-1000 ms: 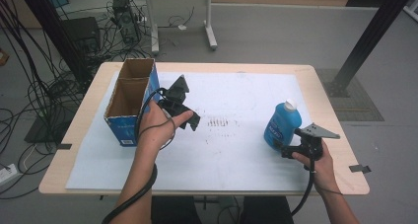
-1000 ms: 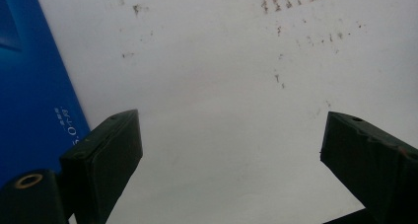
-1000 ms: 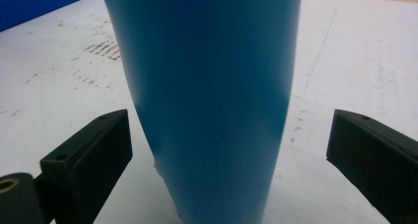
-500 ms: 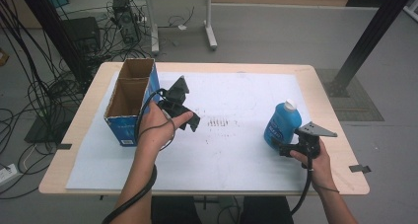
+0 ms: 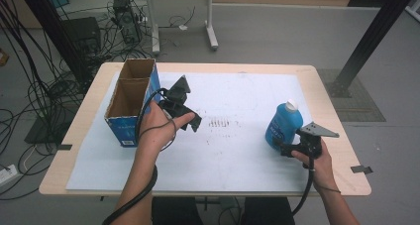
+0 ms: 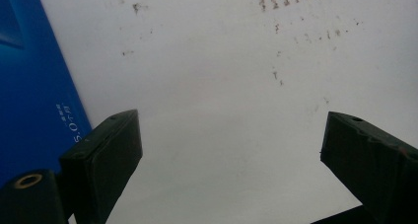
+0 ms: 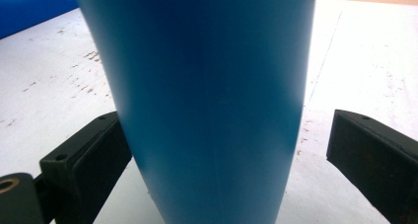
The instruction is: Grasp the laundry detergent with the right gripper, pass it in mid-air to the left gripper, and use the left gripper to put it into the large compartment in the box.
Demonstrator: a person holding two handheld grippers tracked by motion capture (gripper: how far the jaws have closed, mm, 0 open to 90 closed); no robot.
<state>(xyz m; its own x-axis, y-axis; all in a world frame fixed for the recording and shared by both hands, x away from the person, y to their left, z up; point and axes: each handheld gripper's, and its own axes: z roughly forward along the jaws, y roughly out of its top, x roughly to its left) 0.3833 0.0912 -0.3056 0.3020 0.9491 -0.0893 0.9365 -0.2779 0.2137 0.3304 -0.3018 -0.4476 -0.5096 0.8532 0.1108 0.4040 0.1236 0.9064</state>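
A blue plastic bottle point(image 5: 283, 122) with a white cap stands upright on the white sheet at the right. My right gripper point(image 5: 279, 146) is open at its base, one jaw on each side. In the right gripper view the bottle point(image 7: 207, 86) sits between the jaws of the right gripper point(image 7: 231, 135); the left jaw is against it and a gap remains at the right jaw. My left gripper point(image 5: 188, 106) is open and holds nothing, hovering just right of an open cardboard box point(image 5: 124, 131) with blue sides. The left gripper point(image 6: 226, 145) looks down on bare sheet, with the box wall point(image 6: 29, 95) at its left.
The white sheet point(image 5: 237, 160) covers most of the wooden table point(image 5: 64, 150). A patch of small dark marks point(image 5: 223, 122) lies at its middle. Cables trail from both grippers toward the near edge. Beyond the table are cables, a black post and another table's legs.
My right gripper has edged slightly toward the bottle. The left gripper, bottle and box have stayed where they were.
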